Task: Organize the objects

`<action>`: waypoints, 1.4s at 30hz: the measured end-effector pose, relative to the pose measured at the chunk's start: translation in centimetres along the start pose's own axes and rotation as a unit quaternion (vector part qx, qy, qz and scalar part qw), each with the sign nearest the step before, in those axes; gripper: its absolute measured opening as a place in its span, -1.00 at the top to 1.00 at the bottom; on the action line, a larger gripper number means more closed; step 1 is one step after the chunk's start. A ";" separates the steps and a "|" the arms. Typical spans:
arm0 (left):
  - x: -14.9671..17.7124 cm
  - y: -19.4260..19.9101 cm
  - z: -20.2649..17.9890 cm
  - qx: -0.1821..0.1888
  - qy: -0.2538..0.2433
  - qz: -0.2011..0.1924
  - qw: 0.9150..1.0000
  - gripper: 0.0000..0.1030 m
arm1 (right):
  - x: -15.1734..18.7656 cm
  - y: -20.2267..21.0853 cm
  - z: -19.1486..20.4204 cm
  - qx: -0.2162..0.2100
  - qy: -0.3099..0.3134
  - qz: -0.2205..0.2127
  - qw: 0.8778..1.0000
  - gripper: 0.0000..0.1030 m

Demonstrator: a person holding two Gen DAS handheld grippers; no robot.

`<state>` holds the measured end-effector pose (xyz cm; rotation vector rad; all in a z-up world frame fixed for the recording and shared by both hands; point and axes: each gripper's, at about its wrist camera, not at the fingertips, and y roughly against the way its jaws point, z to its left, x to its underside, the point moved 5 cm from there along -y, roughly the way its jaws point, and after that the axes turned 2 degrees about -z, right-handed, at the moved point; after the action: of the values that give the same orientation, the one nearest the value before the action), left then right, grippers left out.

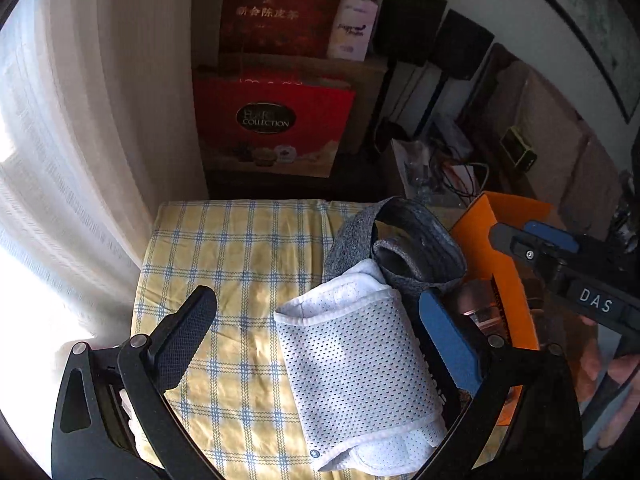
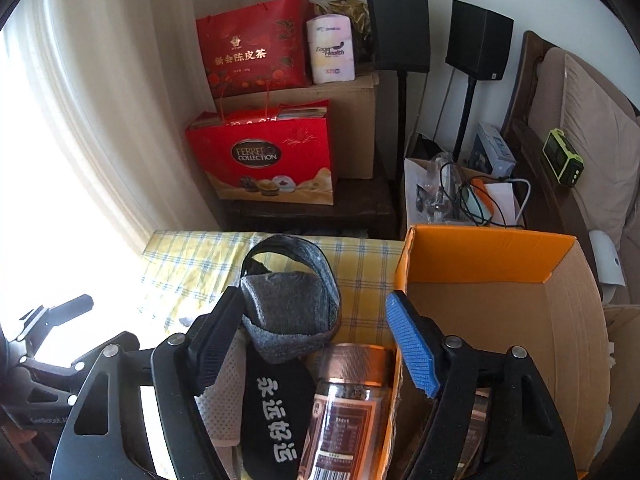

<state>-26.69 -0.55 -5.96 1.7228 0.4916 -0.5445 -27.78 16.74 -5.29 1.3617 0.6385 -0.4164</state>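
Note:
A white mesh garment point(image 1: 356, 368) lies rolled on the yellow checked cloth point(image 1: 232, 264), between my open left gripper's point(image 1: 320, 332) jaws. A grey rolled sock point(image 1: 408, 248) lies behind it. My right gripper point(image 2: 312, 336) is open above a clear jar with a copper lid point(image 2: 348, 408), a black sock with white characters point(image 2: 276, 416) and the grey sock point(image 2: 288, 312). An open cardboard box with orange flaps point(image 2: 500, 304) stands right of them; it also shows in the left wrist view point(image 1: 504, 248). The right gripper shows there at the right edge point(image 1: 560, 256).
Red gift bags point(image 2: 264, 156) and a brown carton point(image 2: 352, 120) stand behind the table. Two black speakers on stands point(image 2: 400, 28) and a box of cables point(image 2: 452, 192) are behind the cardboard box. A sofa point(image 2: 588, 128) is at right, curtains point(image 2: 100, 100) at left.

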 end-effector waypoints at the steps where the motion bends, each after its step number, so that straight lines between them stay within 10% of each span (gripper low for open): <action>1: -0.5 -0.3 0.0 -0.001 -0.001 0.000 1.000 -0.95 | 0.0 -0.8 0.3 -0.003 0.007 0.008 1.000 -0.33; 15: -1.4 -3.1 3.7 -0.009 0.031 0.013 0.999 -0.94 | 1.3 -8.7 3.3 -0.023 0.038 0.084 0.995 0.02; 20: -0.9 -3.5 4.2 -0.004 0.038 0.020 0.999 -0.94 | 2.3 -10.0 3.1 -0.008 0.039 0.104 0.994 0.59; 30: -1.1 -4.3 3.1 0.012 0.031 0.027 0.999 -0.94 | 2.0 -11.3 2.0 0.006 0.017 0.113 0.993 0.68; 42: -1.6 -4.9 0.4 0.041 0.021 0.038 0.998 -0.94 | -2.1 -3.5 -0.5 -0.024 -0.055 -0.009 0.998 0.91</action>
<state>-30.95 0.05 -8.91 1.8256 0.4356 -0.4805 -31.64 16.43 -6.72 1.2792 0.5681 -0.4843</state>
